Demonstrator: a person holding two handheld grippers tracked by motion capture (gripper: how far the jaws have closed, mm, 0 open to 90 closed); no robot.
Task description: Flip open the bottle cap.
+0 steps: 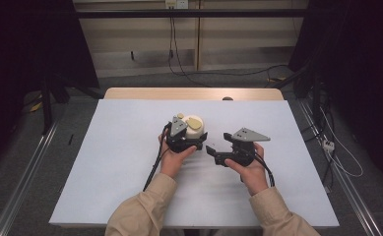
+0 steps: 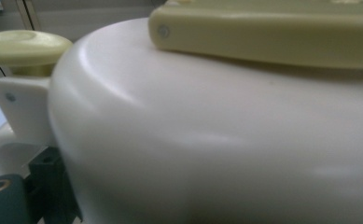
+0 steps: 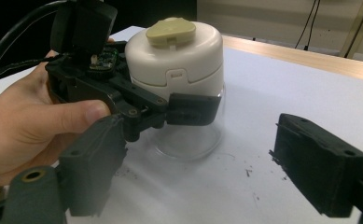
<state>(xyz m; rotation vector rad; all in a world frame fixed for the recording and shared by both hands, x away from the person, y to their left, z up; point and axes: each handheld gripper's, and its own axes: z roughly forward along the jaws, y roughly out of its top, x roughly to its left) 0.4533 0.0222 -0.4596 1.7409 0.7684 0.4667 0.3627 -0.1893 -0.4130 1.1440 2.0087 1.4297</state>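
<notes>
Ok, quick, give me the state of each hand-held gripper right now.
Left hand-held gripper: closed on the clear jar with the white lid, jaw pads pressed against its sides.
Right hand-held gripper: open, holding nothing, near the jar but apart from it.

one clear-bodied jar with a white domed lid and pale yellow knob (image 1: 195, 129); two black two-jaw grippers, left (image 1: 186, 140) and right (image 1: 217, 147); one white-covered table (image 1: 120, 162).

- White plastic lid (image 2: 207, 140) with pale yellow flat knob (image 2: 263, 32): blurred by closeness in left gripper view, cut off at right and bottom edges.
- Clear glass jar body (image 3: 193, 135): near side partly hidden behind left gripper (image 3: 188, 109) jaw, centre of right gripper view.
- Right gripper (image 3: 198, 186): own jaws cut off at bottom edge.
</notes>
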